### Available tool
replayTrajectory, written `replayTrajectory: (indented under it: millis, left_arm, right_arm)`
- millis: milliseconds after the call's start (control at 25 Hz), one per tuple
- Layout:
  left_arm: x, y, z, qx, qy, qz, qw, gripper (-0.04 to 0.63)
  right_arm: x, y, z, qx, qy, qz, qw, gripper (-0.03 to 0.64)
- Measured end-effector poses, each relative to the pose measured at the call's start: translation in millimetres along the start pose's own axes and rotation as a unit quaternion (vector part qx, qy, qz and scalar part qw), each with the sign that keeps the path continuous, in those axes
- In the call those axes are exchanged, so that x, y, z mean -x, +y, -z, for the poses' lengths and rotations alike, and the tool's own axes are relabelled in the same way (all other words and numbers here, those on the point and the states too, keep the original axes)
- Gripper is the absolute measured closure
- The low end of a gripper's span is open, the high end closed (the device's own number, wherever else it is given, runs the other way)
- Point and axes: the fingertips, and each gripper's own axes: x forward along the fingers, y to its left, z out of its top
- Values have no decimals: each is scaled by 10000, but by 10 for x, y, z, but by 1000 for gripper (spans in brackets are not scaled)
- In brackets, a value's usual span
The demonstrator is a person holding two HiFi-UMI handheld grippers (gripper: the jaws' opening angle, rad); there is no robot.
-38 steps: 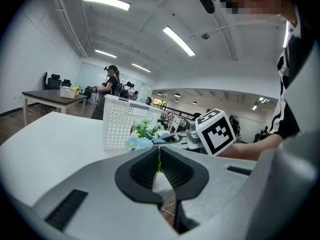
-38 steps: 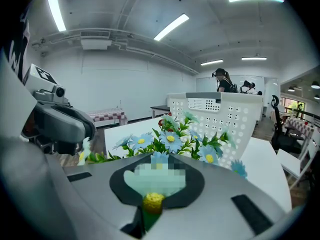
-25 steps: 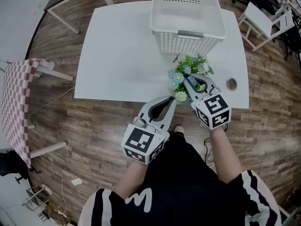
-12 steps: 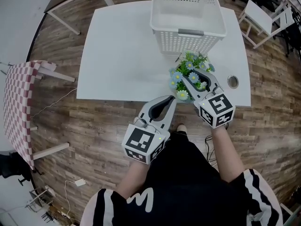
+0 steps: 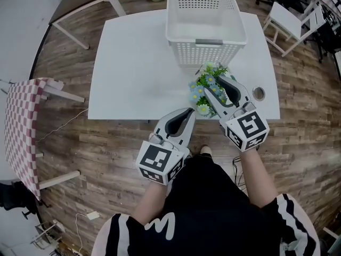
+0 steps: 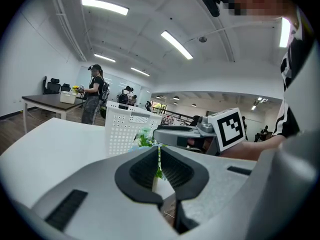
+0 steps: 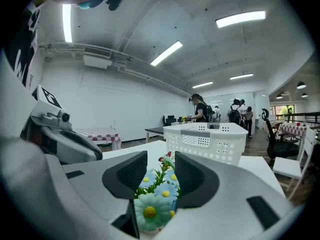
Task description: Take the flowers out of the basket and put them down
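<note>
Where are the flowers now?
Head view: the flowers sit on the white table near its front right edge, before the basket, between the right gripper's jaws, which have just been opening.

Open run across bare table (image 5: 133, 63) left of basket (image 5: 205, 52). Right side tight: flowers (image 5: 200, 92) just in front of basket wall, round metal disc (image 5: 259, 93) near table's right edge.

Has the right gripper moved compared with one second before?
Yes. The right gripper has drawn back slightly from the near edge of the table, toward the person. Its jaws have just been opening; the flowers stand between them, unpressed.
</note>
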Motion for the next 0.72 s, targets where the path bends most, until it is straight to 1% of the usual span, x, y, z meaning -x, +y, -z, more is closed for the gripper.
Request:
replayTrajectory:
  millis: [160,480,560,640,720]
  left_arm:
    - [0,-37,-112,-91,-114,72,9999,578]
    - [7,-121,-311,-242,-305,193,9991,578]
    - [17,-142,-375,-291,-383,209,9986,578]
    - [28,-159,-423,-344,-440,231,9982,578]
    - [39,-177,-464,-387,-476,261,9978,578]
  right_arm:
    - [130,92,-229,47,-216,-26,9998,454]
    - [389,186,-547,197,-490,44,9986,457]
    - [443,212,-589,267,-517,43,9983,476]
    - [487,236,-627,380,-575,96,9976,528]
    - [515,256,-660,454,-630,160,9969,534]
